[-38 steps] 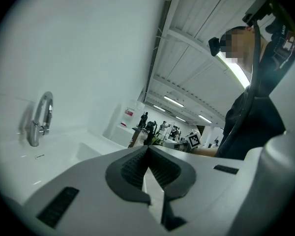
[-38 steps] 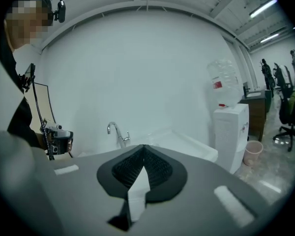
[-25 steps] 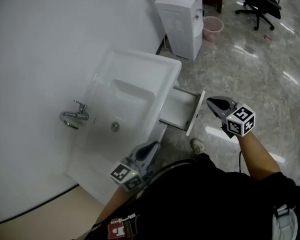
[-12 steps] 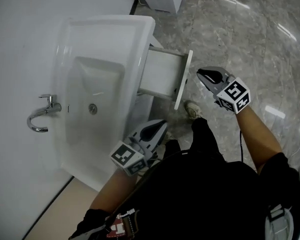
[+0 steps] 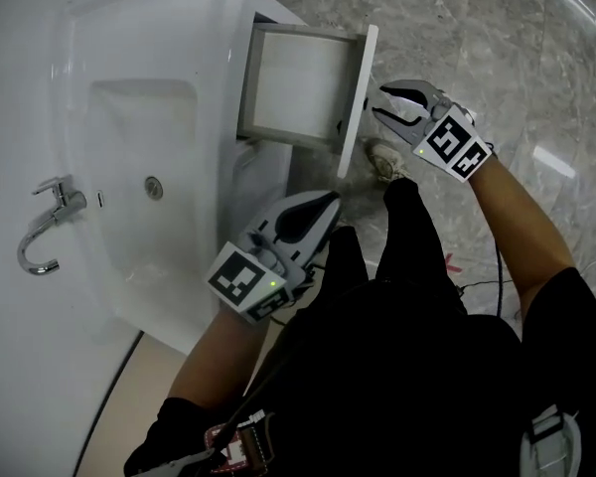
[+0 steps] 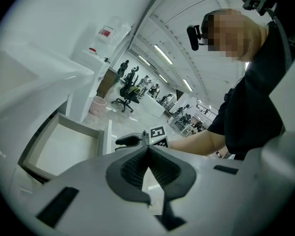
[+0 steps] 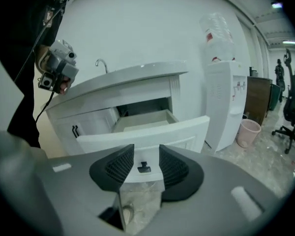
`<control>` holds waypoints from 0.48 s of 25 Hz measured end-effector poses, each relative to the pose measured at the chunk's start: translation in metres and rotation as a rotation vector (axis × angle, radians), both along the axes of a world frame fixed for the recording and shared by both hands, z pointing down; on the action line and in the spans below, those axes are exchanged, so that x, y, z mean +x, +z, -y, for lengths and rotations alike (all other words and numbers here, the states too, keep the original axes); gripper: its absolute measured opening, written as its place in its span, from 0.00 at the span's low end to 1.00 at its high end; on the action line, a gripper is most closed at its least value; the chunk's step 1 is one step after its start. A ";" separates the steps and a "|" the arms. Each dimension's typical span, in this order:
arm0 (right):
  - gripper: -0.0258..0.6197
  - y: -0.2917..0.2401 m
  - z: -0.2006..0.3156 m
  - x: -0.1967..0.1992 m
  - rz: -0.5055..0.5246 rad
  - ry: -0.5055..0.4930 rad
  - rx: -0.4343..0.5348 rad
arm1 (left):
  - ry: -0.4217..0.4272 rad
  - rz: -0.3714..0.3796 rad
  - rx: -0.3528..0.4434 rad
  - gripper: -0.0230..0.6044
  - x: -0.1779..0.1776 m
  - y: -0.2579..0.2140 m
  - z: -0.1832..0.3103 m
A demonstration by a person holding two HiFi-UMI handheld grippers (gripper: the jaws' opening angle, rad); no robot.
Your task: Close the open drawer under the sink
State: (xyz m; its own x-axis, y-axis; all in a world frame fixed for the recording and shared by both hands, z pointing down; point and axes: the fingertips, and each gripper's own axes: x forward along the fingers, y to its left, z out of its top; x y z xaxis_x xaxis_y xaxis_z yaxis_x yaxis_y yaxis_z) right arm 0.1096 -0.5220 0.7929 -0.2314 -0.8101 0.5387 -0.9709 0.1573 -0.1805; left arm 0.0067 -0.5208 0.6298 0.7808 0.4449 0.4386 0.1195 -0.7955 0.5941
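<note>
Lower than before, right gripper (image 5: 378, 102) faced the open drawer (image 5: 293, 82) under the sink (image 5: 129, 117).
Its fingers (image 7: 119, 167) had just been opening, released, the knob (image 7: 144, 167) showing between them (untouched); left gripper (image 5: 330, 202) fingers (image 6: 135, 168) were clenched, empty.

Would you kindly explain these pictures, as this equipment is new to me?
A person holds a two-jaw tool in each hand. The head view comes from a camera on their head, looking down; the other two come from cameras riding on each gripper. Below is a white sink with a tap and an open drawer under it. The left gripper is shut and empty. On the right gripper the jaws have just been opening; the drawer's dark knob shows in their gap, ungripped.
</note>
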 end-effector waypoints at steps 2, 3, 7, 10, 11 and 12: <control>0.28 0.025 0.001 -0.009 -0.022 -0.038 -0.031 | 0.014 0.011 0.000 0.03 0.000 0.011 -0.004; 0.29 0.038 0.002 -0.013 -0.037 -0.055 -0.048 | 0.020 0.016 0.000 0.03 0.000 0.016 -0.005; 0.31 0.078 0.005 -0.021 -0.095 -0.090 -0.100 | 0.025 0.004 -0.028 0.03 0.001 0.028 -0.011; 0.31 0.097 0.009 -0.021 -0.126 -0.092 -0.120 | 0.023 0.002 -0.039 0.03 -0.002 0.036 -0.013; 0.31 0.102 0.010 -0.021 -0.131 -0.090 -0.121 | 0.027 0.014 -0.035 0.03 -0.005 0.040 -0.013; 0.31 0.105 0.012 -0.021 -0.134 -0.089 -0.120 | 0.034 0.025 -0.036 0.03 -0.007 0.044 -0.014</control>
